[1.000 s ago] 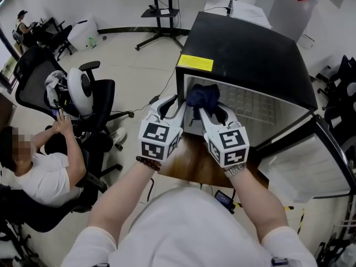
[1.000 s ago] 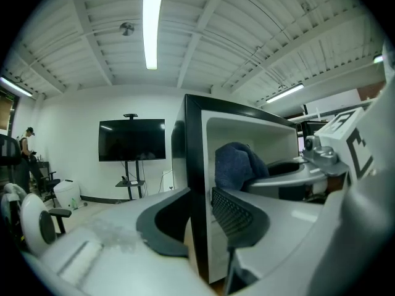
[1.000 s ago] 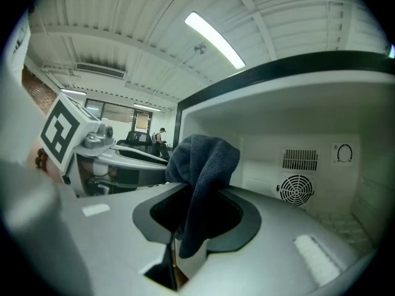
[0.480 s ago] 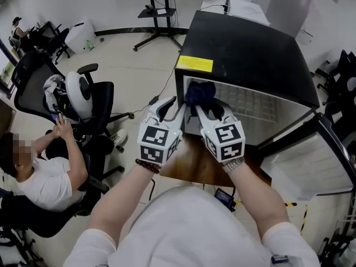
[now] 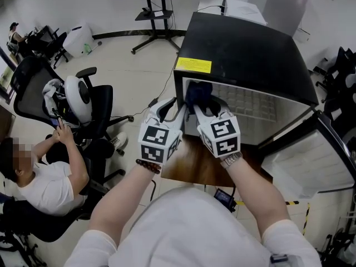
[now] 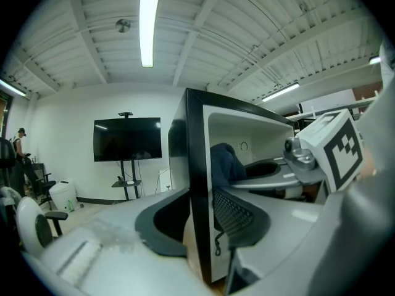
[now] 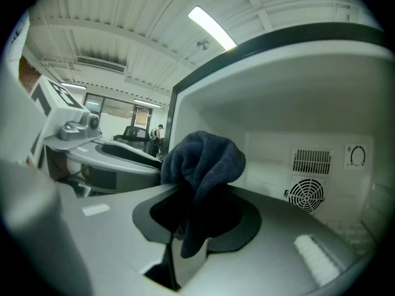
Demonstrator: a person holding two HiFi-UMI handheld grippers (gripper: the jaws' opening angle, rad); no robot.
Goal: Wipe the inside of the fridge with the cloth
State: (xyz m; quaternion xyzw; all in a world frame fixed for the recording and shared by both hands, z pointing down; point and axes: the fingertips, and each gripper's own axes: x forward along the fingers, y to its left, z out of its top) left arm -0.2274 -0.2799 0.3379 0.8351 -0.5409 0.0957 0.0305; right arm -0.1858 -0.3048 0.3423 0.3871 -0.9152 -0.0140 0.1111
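A black mini fridge (image 5: 250, 49) stands with its door (image 5: 311, 160) swung open to the right, showing a white inside (image 7: 296, 110). My right gripper (image 5: 207, 105) is shut on a dark blue cloth (image 5: 199, 92) just inside the opening, near the left wall. The cloth (image 7: 207, 159) bunches up above the jaws of the right gripper (image 7: 197, 221). My left gripper (image 5: 168, 107) hangs at the fridge's left front edge (image 6: 196, 165). Its jaws have just been opening. That edge shows in the gap of the left gripper (image 6: 200, 221), and the pads do not press on it.
A round fan vent (image 7: 305, 196) sits on the fridge's back wall. The fridge rests on a wooden board (image 5: 192, 166). A seated person (image 5: 39, 177) and office chairs (image 5: 83, 102) are at the left. A TV stand (image 5: 153, 10) is beyond.
The right gripper and the cloth have edged a little left and further into the fridge opening. The left gripper has kept its place.
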